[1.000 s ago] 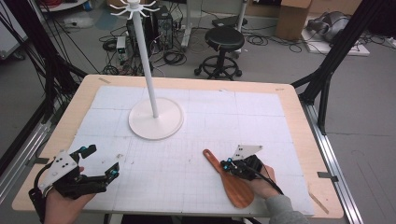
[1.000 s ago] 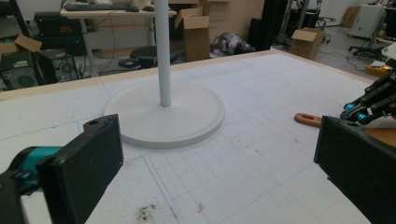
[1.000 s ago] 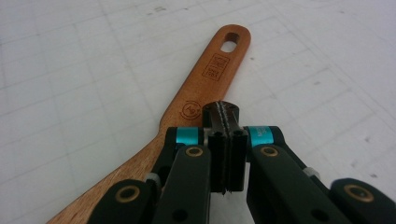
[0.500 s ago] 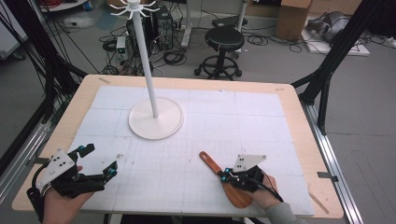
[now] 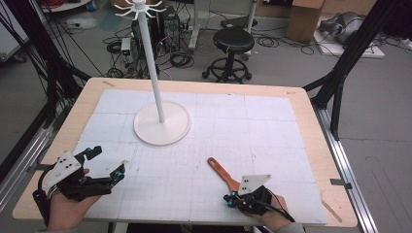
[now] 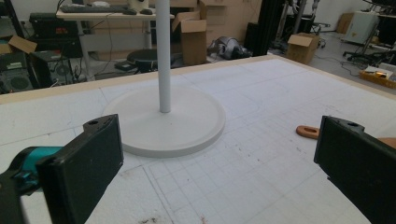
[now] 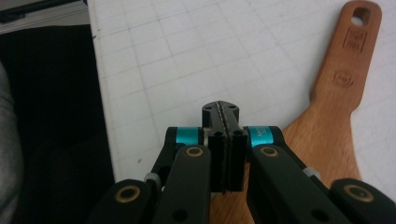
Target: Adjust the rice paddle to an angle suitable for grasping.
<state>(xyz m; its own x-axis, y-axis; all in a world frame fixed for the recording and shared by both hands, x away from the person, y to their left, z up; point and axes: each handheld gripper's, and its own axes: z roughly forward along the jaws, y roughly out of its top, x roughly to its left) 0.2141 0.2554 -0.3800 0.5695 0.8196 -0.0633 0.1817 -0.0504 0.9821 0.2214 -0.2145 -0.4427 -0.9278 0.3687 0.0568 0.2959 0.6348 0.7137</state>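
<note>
Two handheld grippers sit at the near edge of a white gridded table [image 5: 252, 121]. The left gripper [image 5: 104, 165] hovers with jaws spread wide, gripping nothing. The right gripper [image 7: 220, 112] has its jaws pressed together, empty, over a wooden spatula [image 5: 224, 174] lying flat. A white stand [image 5: 162, 124] rises farther back.

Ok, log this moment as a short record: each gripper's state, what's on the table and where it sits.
left gripper: open, nothing between the jaws, near-left part of the table
right gripper: jaws pressed together, gripping nothing, above the spatula's blade
wooden spatula: flat on the mat, handle pointing toward the stand
white stand: round base and upright pole, far-left part of the mat
table: wooden rim around a white grid mat
</note>
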